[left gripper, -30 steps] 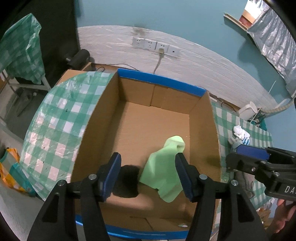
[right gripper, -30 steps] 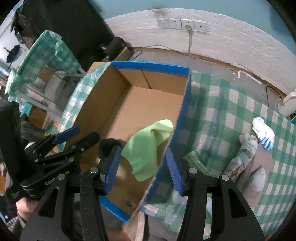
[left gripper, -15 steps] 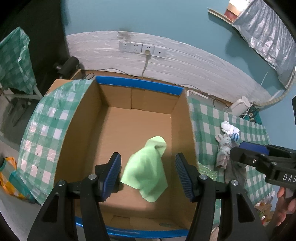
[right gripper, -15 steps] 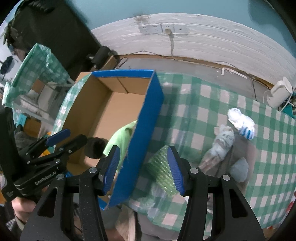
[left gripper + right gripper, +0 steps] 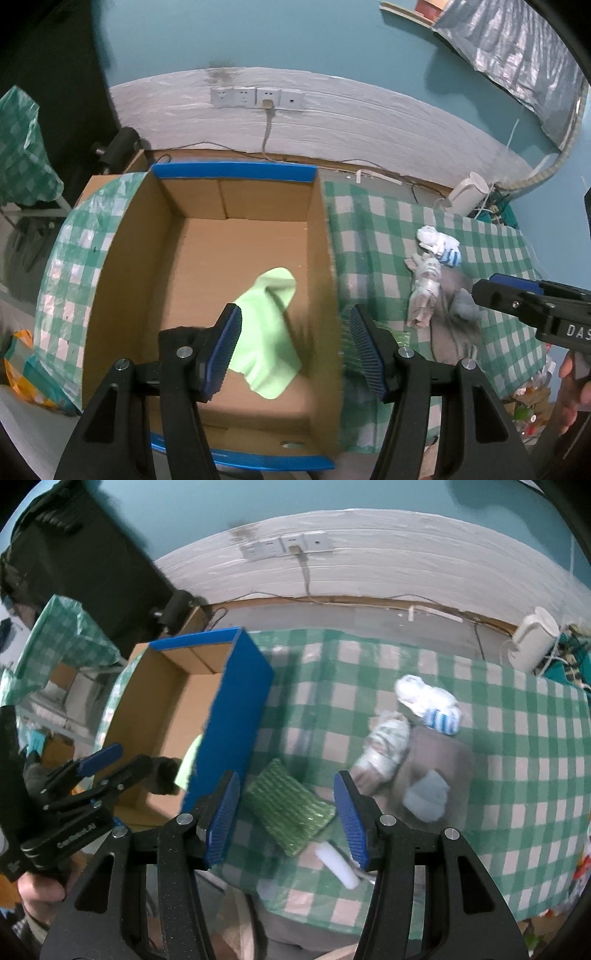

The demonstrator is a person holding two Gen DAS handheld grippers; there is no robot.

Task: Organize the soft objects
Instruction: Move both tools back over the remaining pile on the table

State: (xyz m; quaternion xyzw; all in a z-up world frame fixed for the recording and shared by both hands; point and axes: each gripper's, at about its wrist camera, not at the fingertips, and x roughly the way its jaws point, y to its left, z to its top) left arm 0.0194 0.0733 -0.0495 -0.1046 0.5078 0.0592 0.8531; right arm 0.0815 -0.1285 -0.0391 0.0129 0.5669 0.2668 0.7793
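An open cardboard box [image 5: 232, 171] with blue-taped edges holds a light green cloth [image 5: 266, 325] and a black soft thing [image 5: 177, 336]. My left gripper [image 5: 295, 350] hangs open above the box's right wall, holding nothing. Over the checked table [image 5: 517, 738] my right gripper [image 5: 286, 812] stands open, and a green ribbed sponge [image 5: 288, 808] lies on the cloth below between its fingers, untouched. Further right lie a white and blue sock [image 5: 428, 705], a rolled whitish cloth [image 5: 384, 753] and a grey-brown cloth [image 5: 436, 760] with a pale blue piece [image 5: 424, 797].
A white roll [image 5: 338, 864] lies near the table's front edge. A white device [image 5: 532, 638] with cables stands at the back right, under wall sockets [image 5: 258, 98]. An orange bag [image 5: 22, 369] sits on the floor, left of the box.
Both grippers have slid to the right. The left went from the box's middle to its right wall. The right left the box wall and now hangs over the green sponge.
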